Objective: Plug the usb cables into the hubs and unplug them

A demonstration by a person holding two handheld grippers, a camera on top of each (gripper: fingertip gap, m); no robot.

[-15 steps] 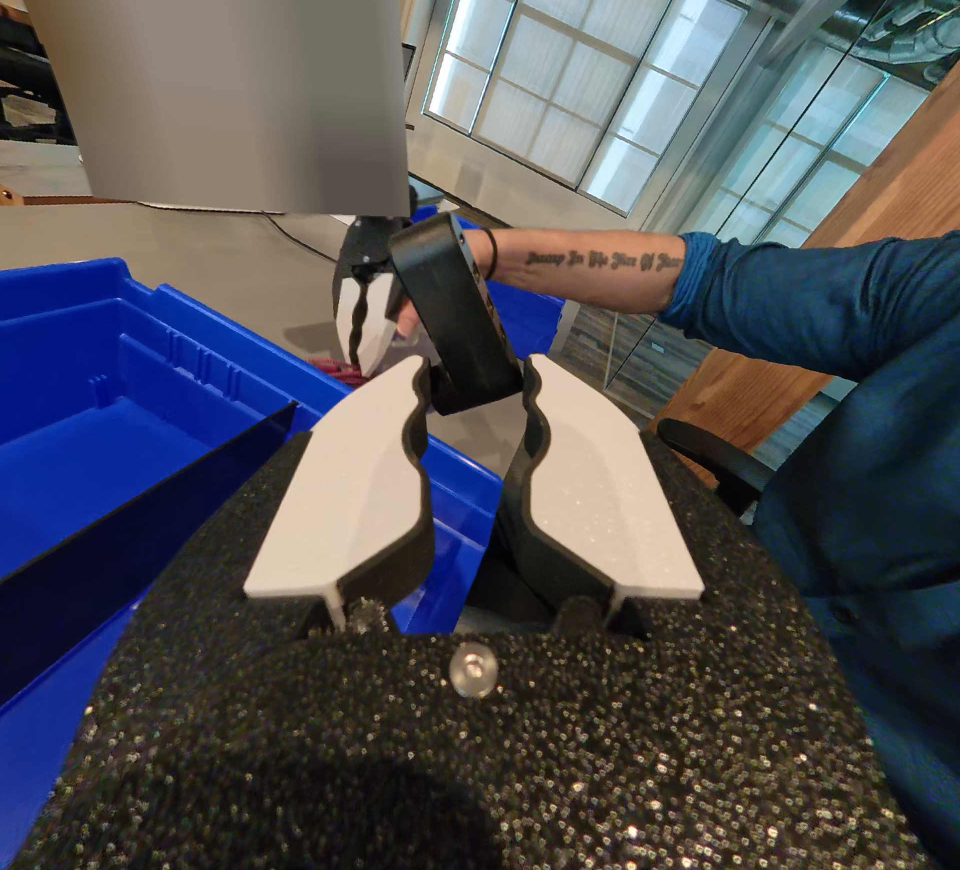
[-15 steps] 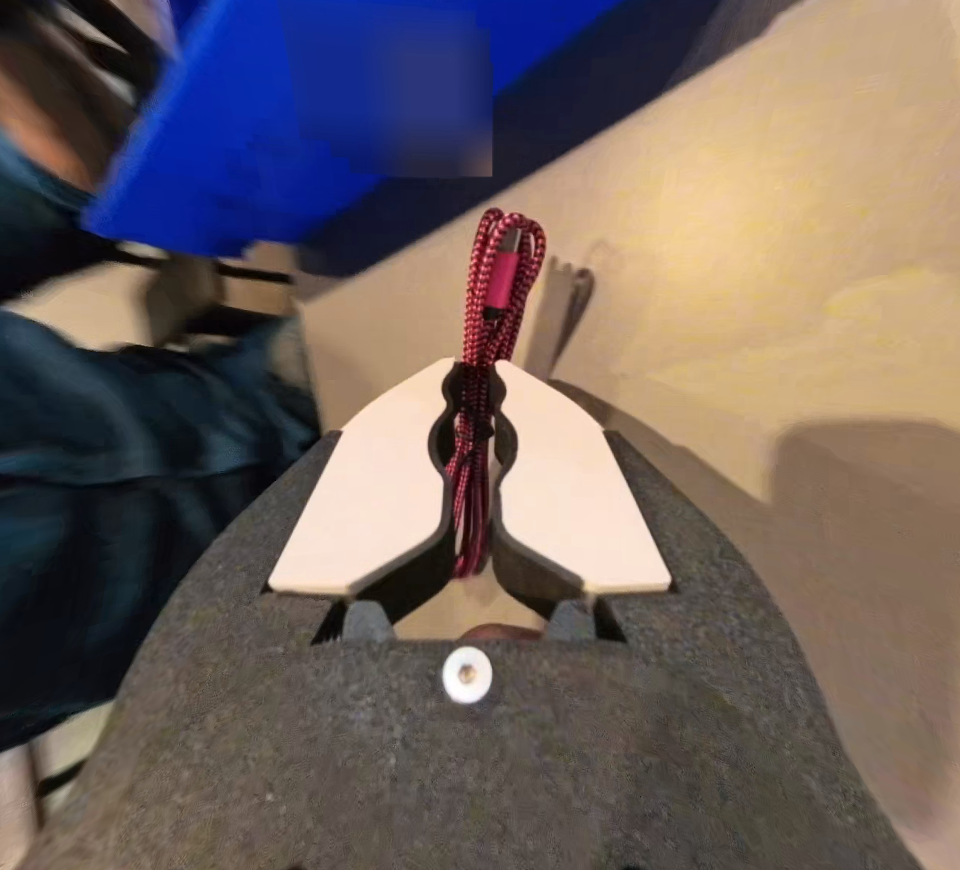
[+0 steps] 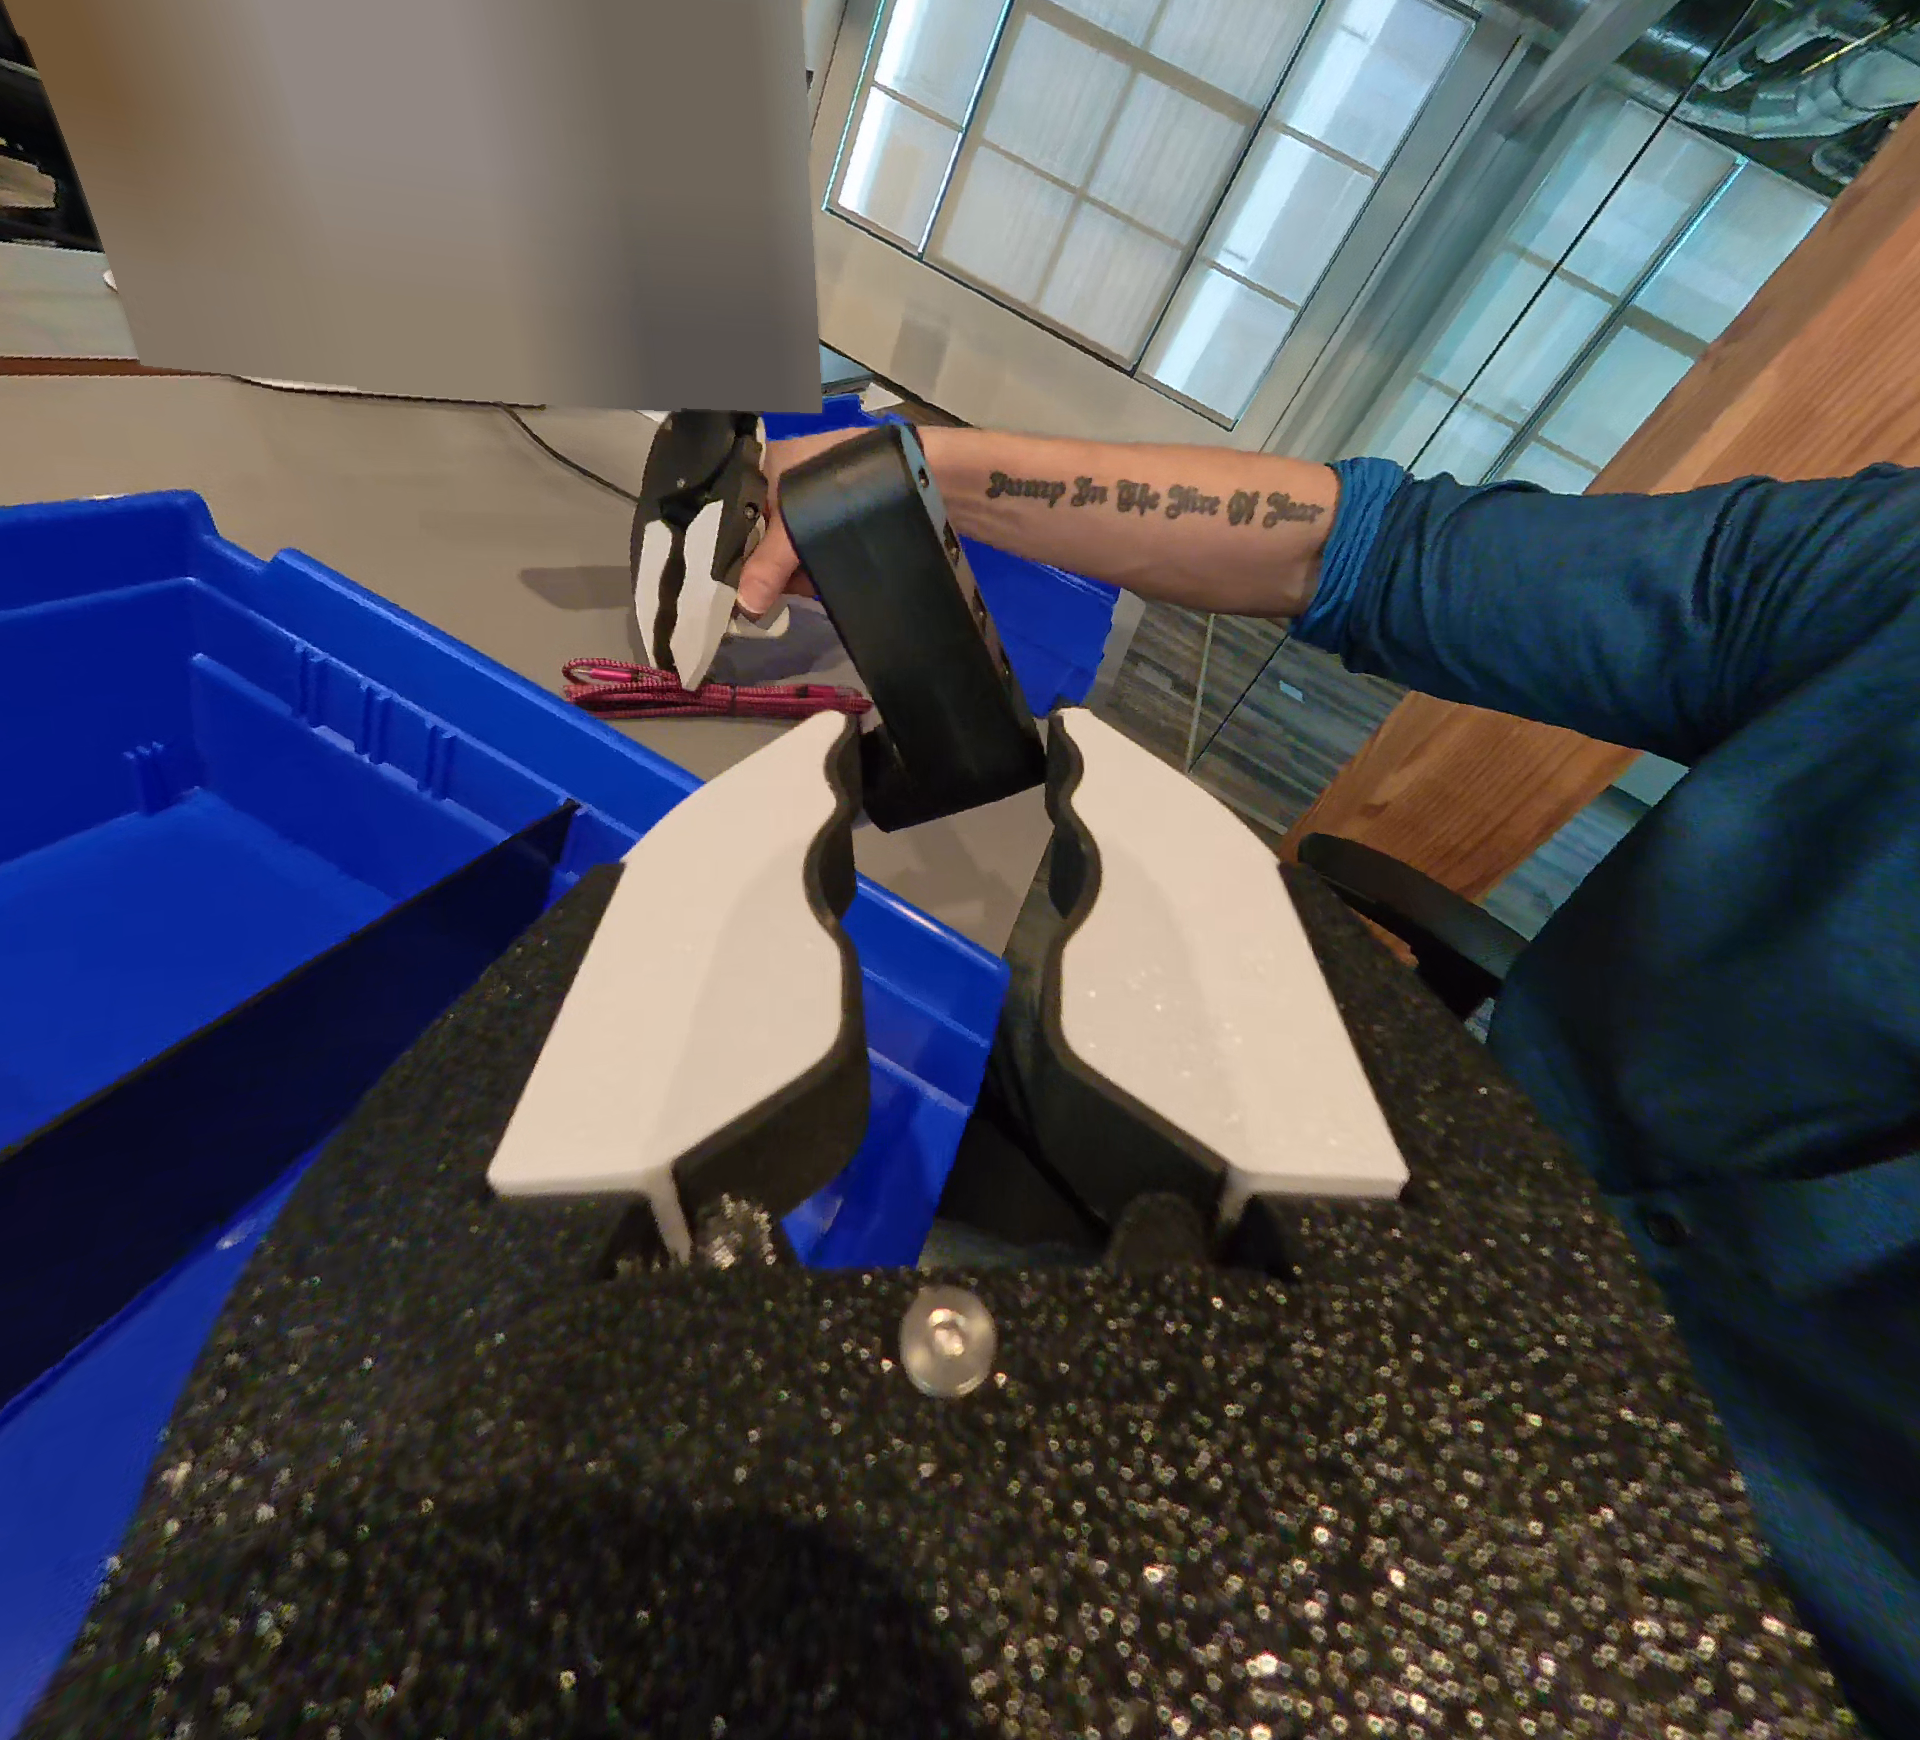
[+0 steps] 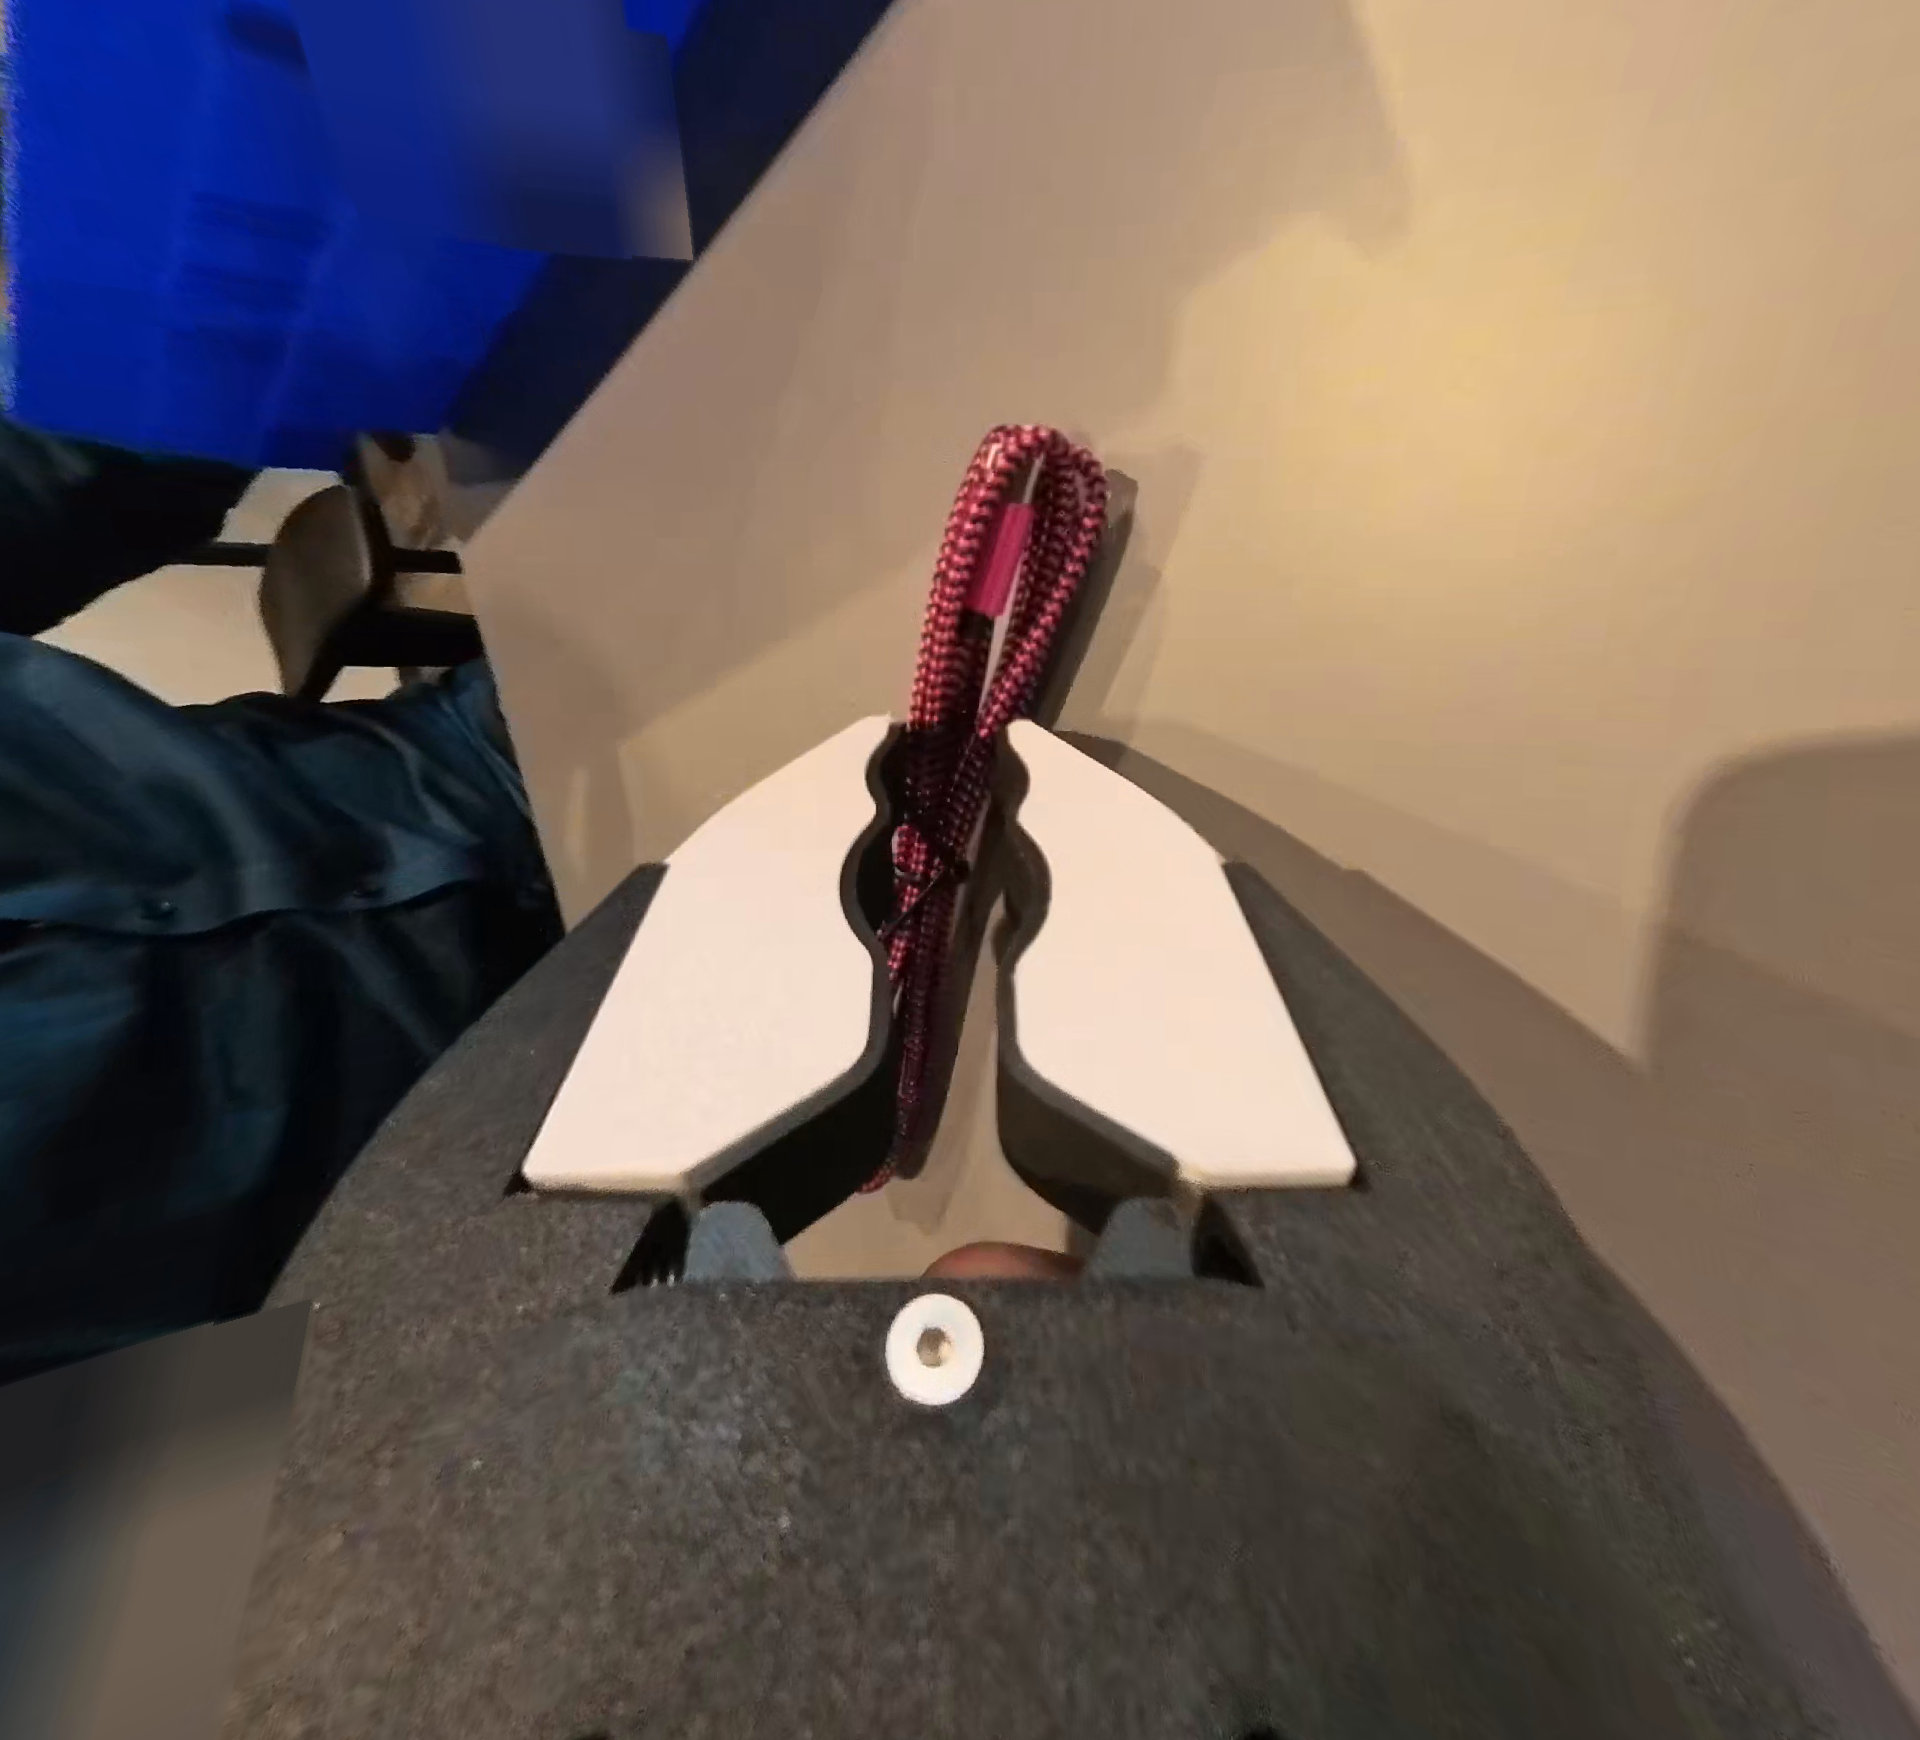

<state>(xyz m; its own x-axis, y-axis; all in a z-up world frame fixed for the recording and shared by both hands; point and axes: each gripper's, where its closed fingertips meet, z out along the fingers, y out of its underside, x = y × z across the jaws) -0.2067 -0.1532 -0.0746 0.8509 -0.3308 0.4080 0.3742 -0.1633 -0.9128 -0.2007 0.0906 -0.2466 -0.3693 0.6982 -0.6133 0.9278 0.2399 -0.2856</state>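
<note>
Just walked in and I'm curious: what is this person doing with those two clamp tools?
A person holds a gripper in each hand. The left gripper clamps a black USB hub, lifted beside a blue bin. The right gripper is closed on a bundled red braided cable lying on the table. Nothing is plugged in yet.

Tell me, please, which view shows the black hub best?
The left wrist view: the black hub is held tilted between the left gripper fingertips, its port edge visible. The right wrist view shows no hub, only the red cable in the right gripper.
</note>
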